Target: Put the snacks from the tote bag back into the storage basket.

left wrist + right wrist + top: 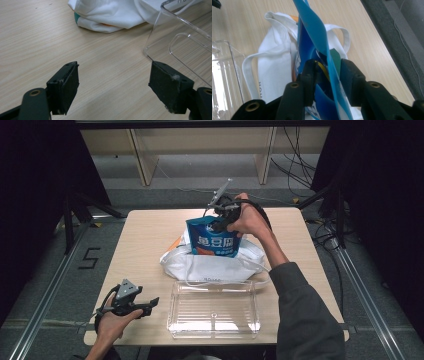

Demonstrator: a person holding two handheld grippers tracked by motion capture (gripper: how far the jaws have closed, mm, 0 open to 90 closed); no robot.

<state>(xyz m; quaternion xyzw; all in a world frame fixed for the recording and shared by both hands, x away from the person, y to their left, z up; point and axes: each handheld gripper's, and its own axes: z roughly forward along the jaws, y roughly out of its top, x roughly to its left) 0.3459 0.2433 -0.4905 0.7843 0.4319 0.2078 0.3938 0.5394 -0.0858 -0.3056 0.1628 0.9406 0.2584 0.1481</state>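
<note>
A blue snack bag (214,237) with white characters stands upright, its lower part inside a white cloth tote bag (215,267) at the table's middle. My right gripper (220,215) comes from the far side and is shut on the snack bag's top edge. In the right gripper view the blue foil (312,32) is pinched between the two black jaws of that gripper (327,72), above the tote (274,62). My left gripper (150,304) rests low at the table's front left. It is open, with only bare wood between the jaws of the left gripper (113,82).
A clear plastic tray (171,312) lies empty at the table's front, just in front of the tote; its corner (175,32) is near my left gripper's right jaw. The wooden table (145,240) has free room on its left side. Dark floor and rails surround it.
</note>
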